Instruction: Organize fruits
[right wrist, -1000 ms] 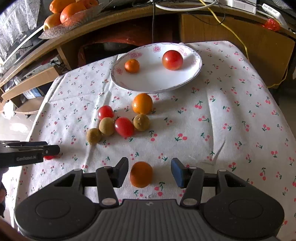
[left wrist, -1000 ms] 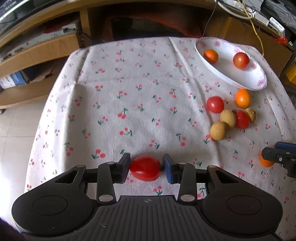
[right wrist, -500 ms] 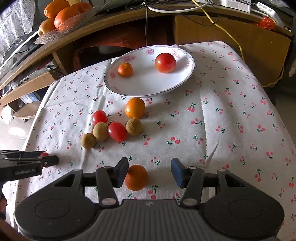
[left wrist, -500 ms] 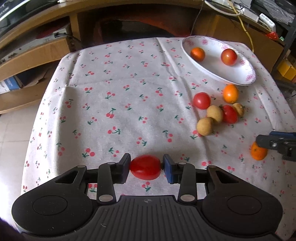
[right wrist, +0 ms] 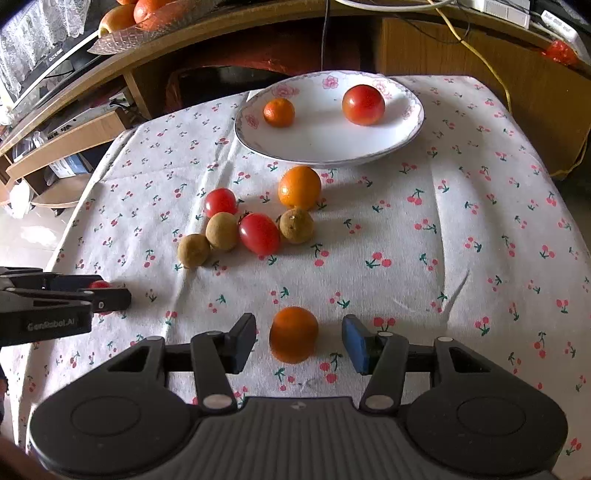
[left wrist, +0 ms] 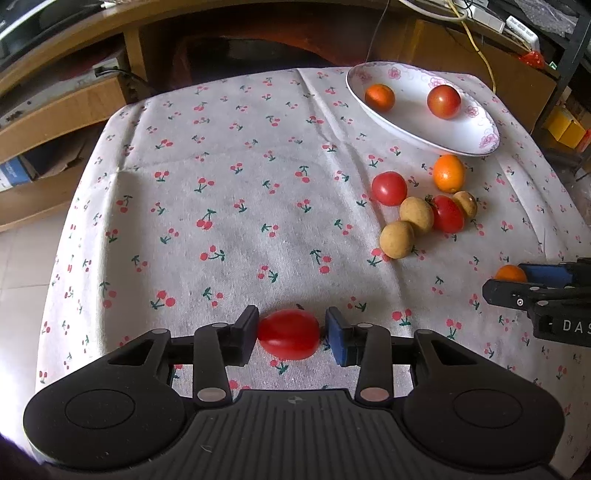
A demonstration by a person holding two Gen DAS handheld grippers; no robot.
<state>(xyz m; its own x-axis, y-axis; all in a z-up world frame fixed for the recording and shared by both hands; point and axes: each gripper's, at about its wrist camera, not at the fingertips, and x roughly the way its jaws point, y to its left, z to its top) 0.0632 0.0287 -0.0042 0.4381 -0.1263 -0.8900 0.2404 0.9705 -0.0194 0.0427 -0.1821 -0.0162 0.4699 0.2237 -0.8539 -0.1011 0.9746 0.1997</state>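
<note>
My left gripper (left wrist: pixel 291 328) is shut on a red tomato (left wrist: pixel 289 334) near the front edge of the cherry-print cloth (left wrist: pixel 229 206). My right gripper (right wrist: pixel 299 332) is open. A small orange (right wrist: pixel 293 334) rests on the cloth between its pads, with a gap on each side. The white flowered plate (right wrist: pixel 325 158) at the back holds a tiny orange (right wrist: pixel 279 112) and a tomato (right wrist: pixel 363 104). In front of it lie an orange (right wrist: pixel 299 186), two tomatoes (right wrist: pixel 258 233) and three brown longans (right wrist: pixel 221 230). The left gripper (right wrist: pixel 110 295) shows at the left edge of the right wrist view.
A wooden shelf unit (left wrist: pixel 66 107) stands behind the table, with cables and a yellow cord (right wrist: pixel 476 51). A glass bowl of oranges (right wrist: pixel 136 14) sits on top at the back left. The floor (left wrist: pixel 22 266) drops away on the left of the cloth.
The table has shifted slightly in both views. The tomato has stayed fixed between the left pads. The orange, against the right gripper's left pad half a second ago, now lies midway between the pads.
</note>
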